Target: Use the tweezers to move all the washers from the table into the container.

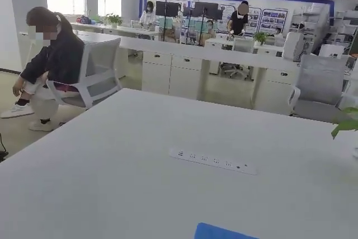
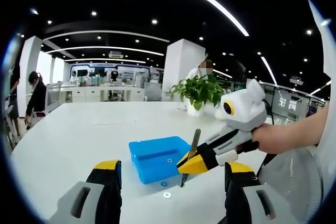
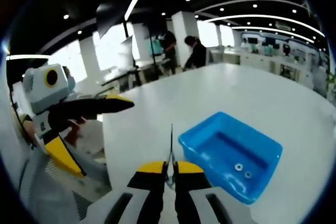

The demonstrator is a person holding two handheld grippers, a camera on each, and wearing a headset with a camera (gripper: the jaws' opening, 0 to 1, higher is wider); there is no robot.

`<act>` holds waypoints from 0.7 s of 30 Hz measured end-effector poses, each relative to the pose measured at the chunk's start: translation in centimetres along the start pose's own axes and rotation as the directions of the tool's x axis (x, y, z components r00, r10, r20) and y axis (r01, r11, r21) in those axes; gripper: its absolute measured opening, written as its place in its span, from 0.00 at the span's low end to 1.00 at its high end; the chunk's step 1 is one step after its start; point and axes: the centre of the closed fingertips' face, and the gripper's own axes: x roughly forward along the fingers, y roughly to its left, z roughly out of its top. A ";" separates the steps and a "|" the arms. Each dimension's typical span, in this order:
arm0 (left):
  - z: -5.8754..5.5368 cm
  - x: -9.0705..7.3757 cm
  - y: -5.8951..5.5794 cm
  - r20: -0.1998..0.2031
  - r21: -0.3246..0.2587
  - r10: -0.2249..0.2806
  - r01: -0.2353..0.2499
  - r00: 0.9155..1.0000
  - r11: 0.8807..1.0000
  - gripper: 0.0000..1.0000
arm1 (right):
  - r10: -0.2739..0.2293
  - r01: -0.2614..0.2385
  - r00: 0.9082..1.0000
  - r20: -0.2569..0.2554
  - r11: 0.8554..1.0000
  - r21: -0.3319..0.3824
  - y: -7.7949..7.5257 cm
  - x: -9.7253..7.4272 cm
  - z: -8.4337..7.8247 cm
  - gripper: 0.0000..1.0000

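Grips tweezers (image 2: 192, 149) in clenched right tongs (image 3: 169, 170), tips down just beside a washer (image 2: 167, 194) by the blue container (image 2: 157, 172), and holds left tongs (image 2: 173, 167) released.

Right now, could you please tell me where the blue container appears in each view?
Head view: the blue container is a sliver at the bottom edge, right of centre.
Left gripper view: low centre, left of the tweezers.
Right gripper view: lower right, right of the tweezers.
Shared landmark: the white table under it.

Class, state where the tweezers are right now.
In the right gripper view, the tweezers sit clamped in the right claw, just left of the blue container.
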 end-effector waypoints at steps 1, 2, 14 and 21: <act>0.0 0.0 0.0 0.002 -0.003 0.002 -0.002 1.000 1.000 0.82 | -0.001 0.001 1.000 0.005 1.000 0.017 -0.1 -0.1 0.2 0.03; 0.1 0.0 0.1 0.005 -0.006 0.001 -0.001 1.000 1.000 0.82 | -0.002 0.002 1.000 0.008 1.000 0.021 -0.2 -0.2 0.3 0.03; 0.0 0.0 0.0 0.002 -0.009 -0.001 0.001 1.000 1.000 0.82 | -0.030 0.022 0.998 0.048 0.988 0.151 -1.3 -1.4 1.4 0.03; 0.0 0.0 0.0 0.000 -0.006 -0.003 0.003 1.000 1.000 0.82 | -0.045 0.034 0.997 0.058 0.982 0.184 -1.8 -1.7 1.8 0.03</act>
